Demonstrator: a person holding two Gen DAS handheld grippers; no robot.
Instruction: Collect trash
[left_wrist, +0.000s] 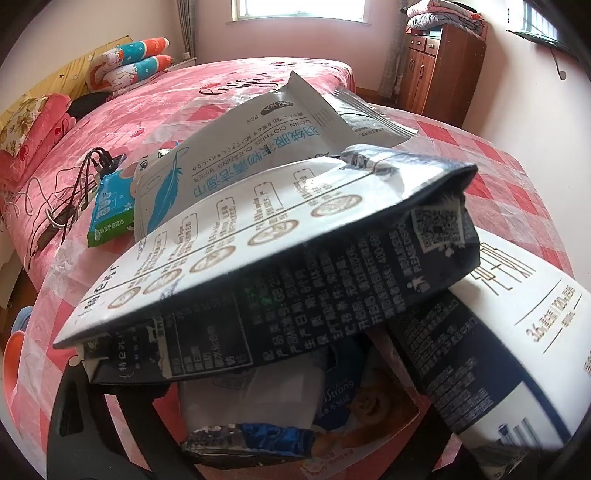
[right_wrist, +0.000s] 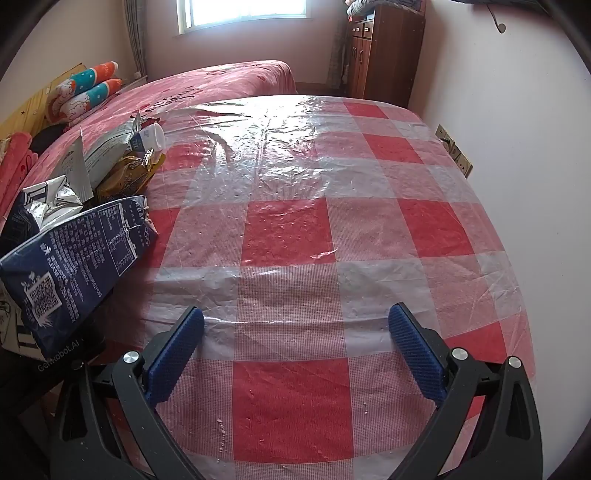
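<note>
The trash sits heaped at the left of the checked table (right_wrist: 288, 236): a dark milk carton (left_wrist: 280, 258) lies across a wipes pouch (left_wrist: 236, 147) and a second carton (left_wrist: 517, 332), right against the left gripper (left_wrist: 258, 424), whose jaws stand wide with nothing visibly pinched. To take it cleanly, I would close across the top carton's flat sides, not its crushed end. No bin shows; the right gripper (right_wrist: 295, 350) gapes empty over bare cloth.

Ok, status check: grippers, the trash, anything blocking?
Right gripper open, empty, over bare checked tablecloth. Left gripper's fingers hidden behind piled milk cartons and wipes pack; reads open. Nothing else in the way.
</note>
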